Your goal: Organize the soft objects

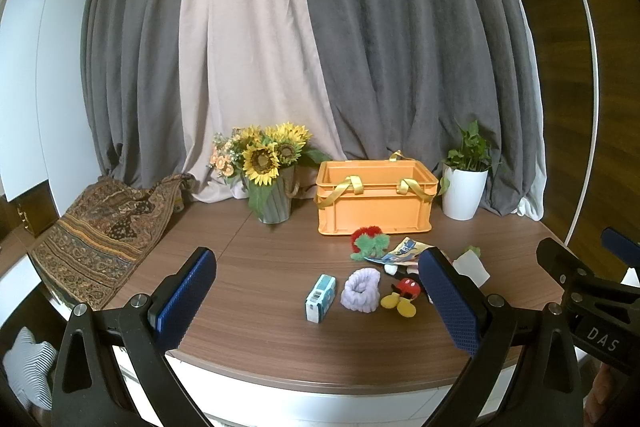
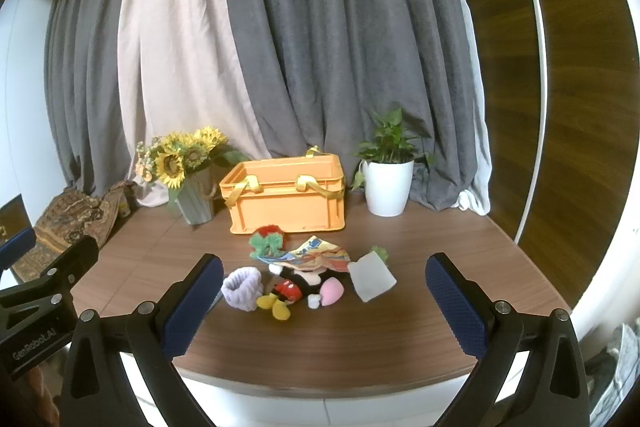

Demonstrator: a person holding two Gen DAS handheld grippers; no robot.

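A wooden table (image 2: 400, 339) was seen spread across both wrist views, backed by grey and beige curtains (image 2: 280, 47). A patterned cloth (image 1: 100, 239) was draped over the table edge at about nine o'clock in the left wrist view. An orange crate (image 2: 286, 205) with yellow strap handles was set at twelve o'clock, near the back of the table, its top open. It was flanked by a vase of sunflowers (image 2: 188, 167) at ten o'clock and a white pot with a green plant (image 2: 387, 187) at two o'clock, each standing apart from it.

The left gripper (image 1: 320, 287) was held over the near edge of the table with its blue-padded fingers spread wide and nothing between them. The right gripper (image 2: 324, 287) was held likewise, fingers wide apart and empty.

The soft objects were gathered in a loose cluster in front of the crate, toward the table's middle. A mouse plush toy (image 2: 294, 287) in red shorts and yellow shoes was laid on its back, its head partly covered by a printed cloth (image 2: 320, 255). A red and green fluffy toy (image 2: 268, 237) was placed just before the crate wall. A lilac scrunchie (image 2: 242, 287) was set beside the plush at nine o'clock, and a white folded cloth (image 2: 372, 277) at three o'clock. A pink soft piece (image 2: 332, 291) was lying against the plush. A small blue and white carton (image 1: 320, 297) was seen in the left wrist view, just beside the scrunchie.
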